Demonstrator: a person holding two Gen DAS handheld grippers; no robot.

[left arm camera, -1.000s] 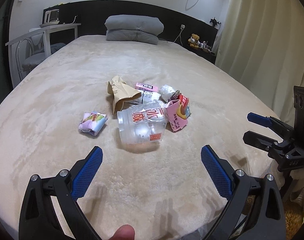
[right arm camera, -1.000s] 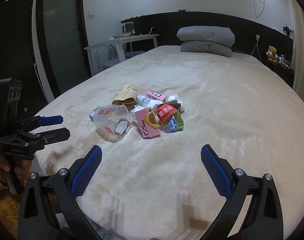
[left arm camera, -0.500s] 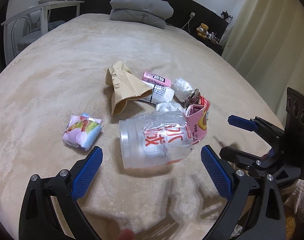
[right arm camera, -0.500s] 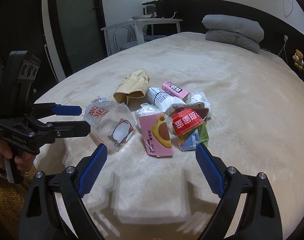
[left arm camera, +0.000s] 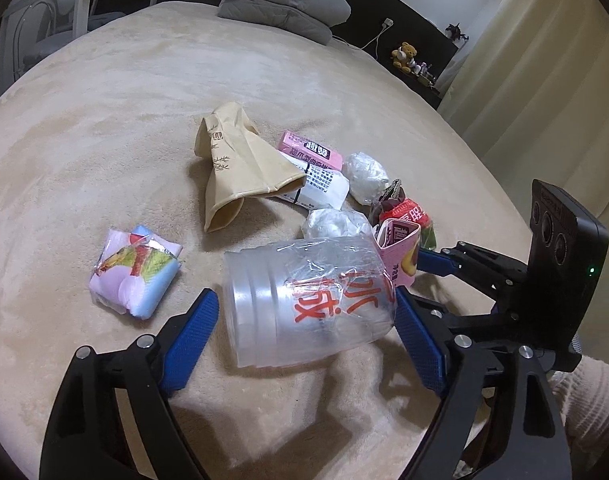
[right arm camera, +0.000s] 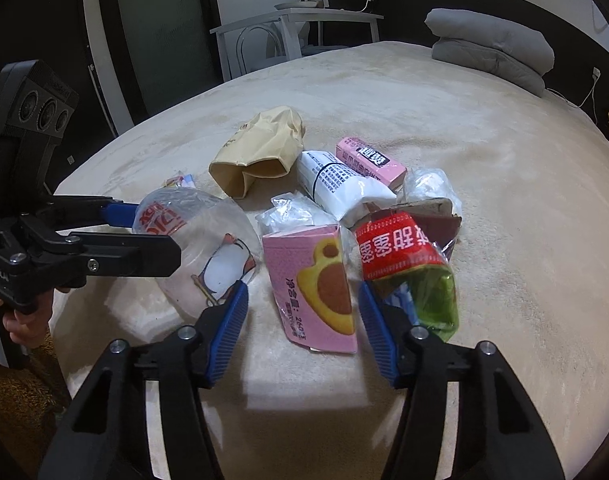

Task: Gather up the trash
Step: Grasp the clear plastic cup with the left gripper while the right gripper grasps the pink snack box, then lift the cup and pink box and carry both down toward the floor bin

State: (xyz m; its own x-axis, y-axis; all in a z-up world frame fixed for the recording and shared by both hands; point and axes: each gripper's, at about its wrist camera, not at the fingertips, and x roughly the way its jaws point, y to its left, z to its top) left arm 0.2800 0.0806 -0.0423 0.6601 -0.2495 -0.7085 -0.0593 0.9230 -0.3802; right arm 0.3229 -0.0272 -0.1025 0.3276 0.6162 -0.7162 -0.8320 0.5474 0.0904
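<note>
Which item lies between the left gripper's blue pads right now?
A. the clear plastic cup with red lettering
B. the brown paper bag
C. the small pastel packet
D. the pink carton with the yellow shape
A: in the left wrist view the clear plastic cup lies on its side between the left gripper pads, whose jaws are closing.

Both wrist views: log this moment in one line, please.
left gripper: closing around clear plastic cup | right gripper: shut on pink carton | both items on bed
</note>
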